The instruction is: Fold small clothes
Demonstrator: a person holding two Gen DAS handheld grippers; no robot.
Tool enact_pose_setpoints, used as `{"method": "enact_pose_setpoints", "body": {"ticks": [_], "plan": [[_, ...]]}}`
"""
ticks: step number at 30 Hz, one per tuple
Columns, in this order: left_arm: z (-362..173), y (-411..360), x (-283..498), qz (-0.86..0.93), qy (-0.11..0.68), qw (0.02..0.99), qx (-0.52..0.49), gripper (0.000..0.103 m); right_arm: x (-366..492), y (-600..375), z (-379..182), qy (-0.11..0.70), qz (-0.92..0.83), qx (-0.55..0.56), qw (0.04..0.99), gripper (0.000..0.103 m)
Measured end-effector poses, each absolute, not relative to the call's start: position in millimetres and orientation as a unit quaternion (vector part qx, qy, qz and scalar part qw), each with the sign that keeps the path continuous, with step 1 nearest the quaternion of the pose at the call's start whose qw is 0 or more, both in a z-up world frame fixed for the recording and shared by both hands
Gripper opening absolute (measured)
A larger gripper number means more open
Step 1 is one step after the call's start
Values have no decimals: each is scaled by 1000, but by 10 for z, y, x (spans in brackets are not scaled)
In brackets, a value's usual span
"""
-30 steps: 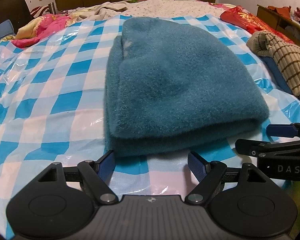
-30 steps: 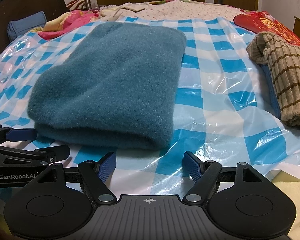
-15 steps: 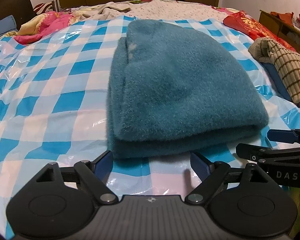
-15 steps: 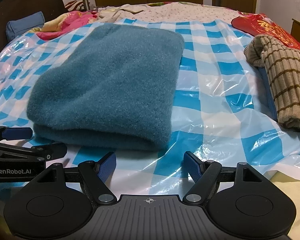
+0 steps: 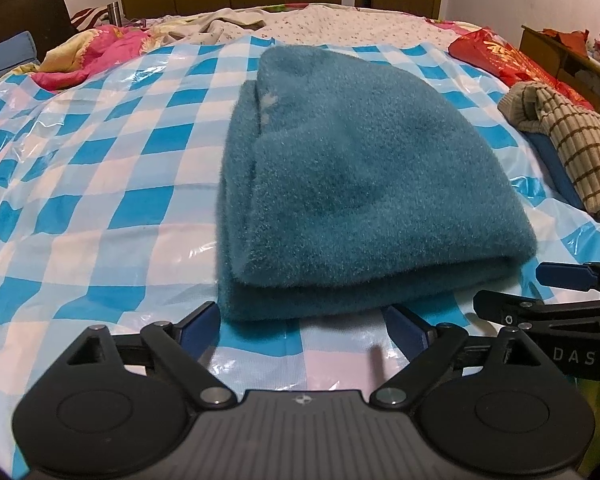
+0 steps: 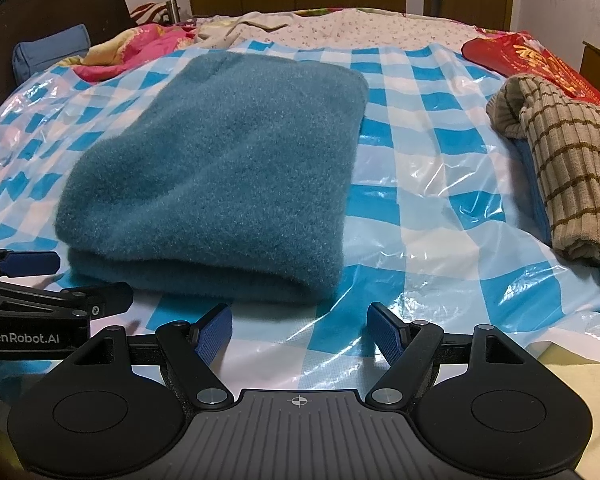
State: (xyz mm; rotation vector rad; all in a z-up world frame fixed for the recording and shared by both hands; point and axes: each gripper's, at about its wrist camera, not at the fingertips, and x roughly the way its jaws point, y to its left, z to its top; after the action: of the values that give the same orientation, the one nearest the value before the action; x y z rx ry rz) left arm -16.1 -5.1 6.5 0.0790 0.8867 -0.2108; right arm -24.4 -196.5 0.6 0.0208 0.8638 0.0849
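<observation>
A folded teal fleece garment (image 5: 364, 184) lies flat on the blue-and-white checked plastic sheet (image 5: 100, 184) that covers the bed, filling the middle of the left wrist view and sitting left of centre in the right wrist view (image 6: 220, 176), with its thick folded edge turned toward the bottom of both frames. The left gripper (image 5: 302, 322) sits at the bottom centre of its own view, its jaws opening and already spread wide, the blue pads just short of the garment's near edge and nothing between them; in the right wrist view it shows at the left edge (image 6: 40, 280). The right gripper (image 6: 300, 326) is at the bottom centre of its view, jaws also standing wide and empty over bare sheet just below the garment's lower right corner; in the left wrist view it shows at the right edge (image 5: 548, 288), beside that same corner. A beige brown-striped knit garment (image 6: 568, 176) lies rumpled at the right edge of the frame, well apart from the teal one. A pink floral quilt (image 5: 88, 60) is bunched at the upper left, and a red patterned cloth (image 6: 540, 64) lies at the upper right
</observation>
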Motion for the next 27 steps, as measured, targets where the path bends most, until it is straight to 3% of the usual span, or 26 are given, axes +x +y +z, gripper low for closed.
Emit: {"method": "enact_pose_setpoints", "body": {"ticks": [27], "plan": [[74, -66, -164, -101, 427, 898, 39, 102, -247, -1972, 8, 419, 39, 10, 907, 76]]}}
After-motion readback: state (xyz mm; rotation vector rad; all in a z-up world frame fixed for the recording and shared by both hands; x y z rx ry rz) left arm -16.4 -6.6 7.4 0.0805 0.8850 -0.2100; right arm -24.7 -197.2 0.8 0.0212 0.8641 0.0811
